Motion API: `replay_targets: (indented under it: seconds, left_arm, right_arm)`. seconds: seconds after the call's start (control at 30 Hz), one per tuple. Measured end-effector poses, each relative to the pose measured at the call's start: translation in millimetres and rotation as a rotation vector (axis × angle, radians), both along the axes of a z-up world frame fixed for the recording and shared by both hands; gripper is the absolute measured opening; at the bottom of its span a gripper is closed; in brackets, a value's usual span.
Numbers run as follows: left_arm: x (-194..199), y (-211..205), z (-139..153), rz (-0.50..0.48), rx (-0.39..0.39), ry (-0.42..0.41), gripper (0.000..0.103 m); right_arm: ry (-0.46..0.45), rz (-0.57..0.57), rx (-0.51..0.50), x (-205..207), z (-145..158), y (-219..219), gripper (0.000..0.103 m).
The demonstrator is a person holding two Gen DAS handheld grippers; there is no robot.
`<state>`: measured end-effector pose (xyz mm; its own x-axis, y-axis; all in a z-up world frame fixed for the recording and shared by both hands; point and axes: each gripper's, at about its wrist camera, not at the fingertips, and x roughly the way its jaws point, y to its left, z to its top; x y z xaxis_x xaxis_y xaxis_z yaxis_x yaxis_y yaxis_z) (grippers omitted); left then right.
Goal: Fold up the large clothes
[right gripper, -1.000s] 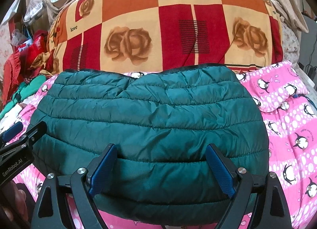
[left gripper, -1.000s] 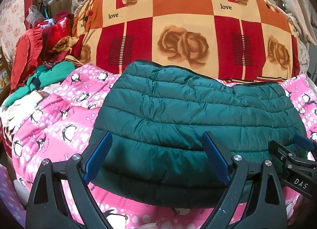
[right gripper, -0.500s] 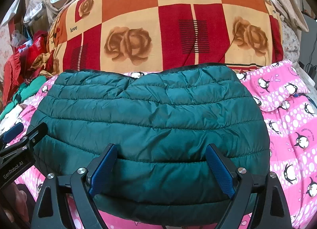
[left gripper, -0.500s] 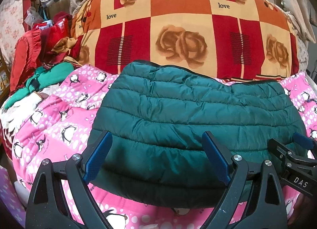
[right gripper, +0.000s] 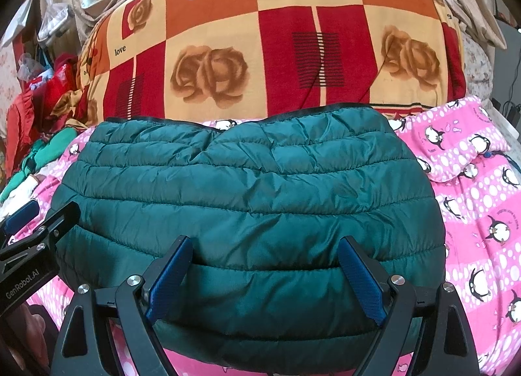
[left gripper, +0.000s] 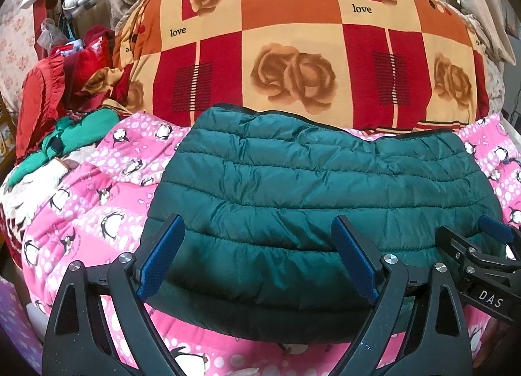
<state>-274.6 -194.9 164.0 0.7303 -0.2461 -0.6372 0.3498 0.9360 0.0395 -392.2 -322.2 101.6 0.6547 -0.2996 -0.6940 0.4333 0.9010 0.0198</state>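
Dark green quilted puffer jacket (left gripper: pixel 319 193) lies folded into a wide, flat bundle on the pink bedsheet with penguin print (left gripper: pixel 81 213); in the left wrist view it fills the centre and reaches toward 3 o'clock. The left gripper (left gripper: pixel 257 262) hovers over the near edge of the jacket, its two blue-padded fingers (left gripper: pixel 159 262) spread wide with nothing between them. At 4 o'clock the right gripper (left gripper: pixel 488 245) shows partly, beside the jacket's right end. Behind the jacket, at 12 o'clock, a big red, orange and cream blanket with rose pattern (left gripper: pixel 293 50) is piled up. At 9 o'clock is a heap of red and green clothes (left gripper: pixel 65 109).

In the right wrist view the jacket (right gripper: pixel 247 200) sits in the centre. The right gripper (right gripper: pixel 265 281) is also spread wide above its near edge, holding nothing. The left gripper (right gripper: pixel 29 229) appears at 8 o'clock, and the blanket (right gripper: pixel 260 50) is at 12 o'clock.
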Motion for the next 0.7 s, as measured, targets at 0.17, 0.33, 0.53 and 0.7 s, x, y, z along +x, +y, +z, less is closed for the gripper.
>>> replay_targets:
  seconds: [0.17,0.33,0.53,0.7]
  left_arm:
    - [1,-1,0,-0.005,-0.004,0.003,0.092]
    - [2,-2,-1,-0.008,-0.001,0.003,0.092]
    - [6,-3,-5,-0.014,0.003,-0.005,0.092]
    - [11,-1,-7,-0.022,-0.004,0.002,0.092]
  right_arm:
    - [0.000,-0.001,0.002,1,0,1,0.089]
    - [0.001,0.000,0.004,2,-1,0,0.089]
    - [0.002,0.000,0.006,4,-2,-1,0.089]
    - [0.003,0.003,0.010,7,-3,-4,0.089]
